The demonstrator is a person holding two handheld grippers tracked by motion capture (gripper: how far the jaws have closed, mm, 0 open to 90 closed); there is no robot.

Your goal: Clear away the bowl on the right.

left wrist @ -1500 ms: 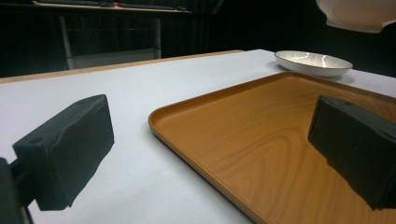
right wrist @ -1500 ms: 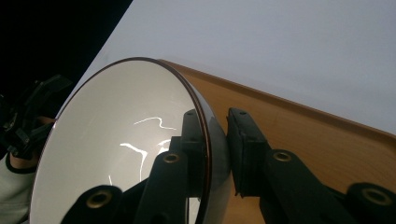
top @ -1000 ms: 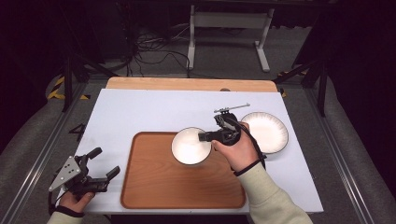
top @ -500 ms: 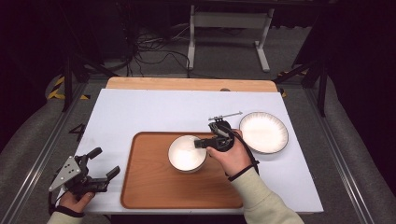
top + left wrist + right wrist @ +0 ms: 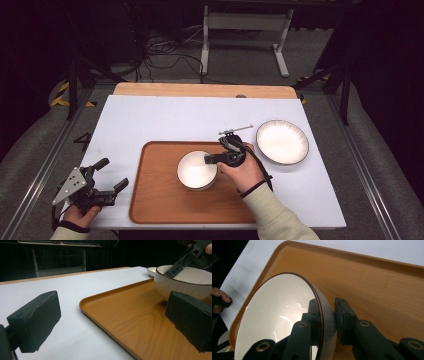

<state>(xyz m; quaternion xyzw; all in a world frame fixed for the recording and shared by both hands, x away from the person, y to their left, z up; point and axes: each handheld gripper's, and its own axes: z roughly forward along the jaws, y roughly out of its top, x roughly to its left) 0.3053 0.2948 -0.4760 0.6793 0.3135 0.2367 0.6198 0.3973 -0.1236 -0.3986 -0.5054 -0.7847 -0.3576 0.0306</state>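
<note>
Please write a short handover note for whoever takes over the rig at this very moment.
Right tool: shut on the rim of the white bowl, one jaw inside, one outside.
Left tool: open, holding nothing, at the table's near left corner beside the wooden tray.
Done: bowl is over the tray, at or just above its surface.
Left: set the bowl down and release. The white plate sits on the table right of the tray, possibly next.

- The right gripper (image 5: pixel 216 159), black with a trailing cable, is held in the person's right hand (image 5: pixel 243 172), whose cream-sleeved forearm comes in from the bottom edge.
- Its jaws are closed on the rim of a white bowl (image 5: pixel 195 170), one inside, one outside.
- The left gripper (image 5: pixel 111 176), topped by a grey three-cornered plate, sits low at the near left corner with its jaws spread wide and nothing between them.
</note>
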